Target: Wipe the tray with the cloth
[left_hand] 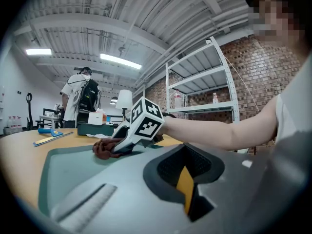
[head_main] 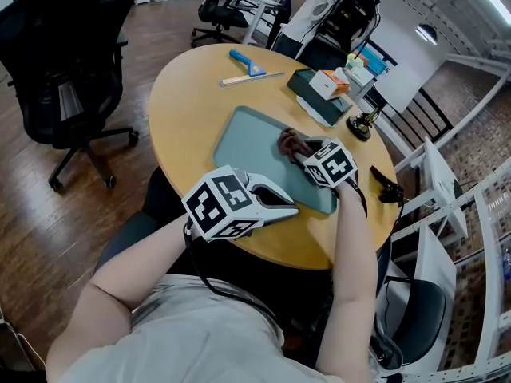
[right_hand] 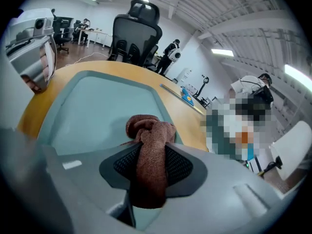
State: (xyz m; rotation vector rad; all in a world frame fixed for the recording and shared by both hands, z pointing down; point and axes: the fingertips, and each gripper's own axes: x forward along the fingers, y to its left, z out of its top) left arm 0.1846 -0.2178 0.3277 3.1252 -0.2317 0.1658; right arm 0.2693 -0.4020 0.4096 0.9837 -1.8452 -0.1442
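Observation:
A grey-green tray (head_main: 247,146) lies on the round wooden table (head_main: 184,102). My right gripper (head_main: 302,156) is on the tray's right part, shut on a bunched brown cloth (head_main: 287,142) that rests on the tray. In the right gripper view the cloth (right_hand: 148,130) runs between the jaws and bulges out ahead over the tray (right_hand: 97,106). My left gripper (head_main: 291,208) sits at the tray's near edge, its jaws close together with nothing seen between them. The left gripper view looks level across the tray (left_hand: 63,165) at the right gripper (left_hand: 122,143) and the cloth (left_hand: 102,147).
At the table's far side lie a blue scraper (head_main: 243,61), a ruler (head_main: 251,78) and a dark box with a white packet (head_main: 323,86). A black office chair (head_main: 68,62) stands left of the table. A small black object (head_main: 387,188) sits at the right edge.

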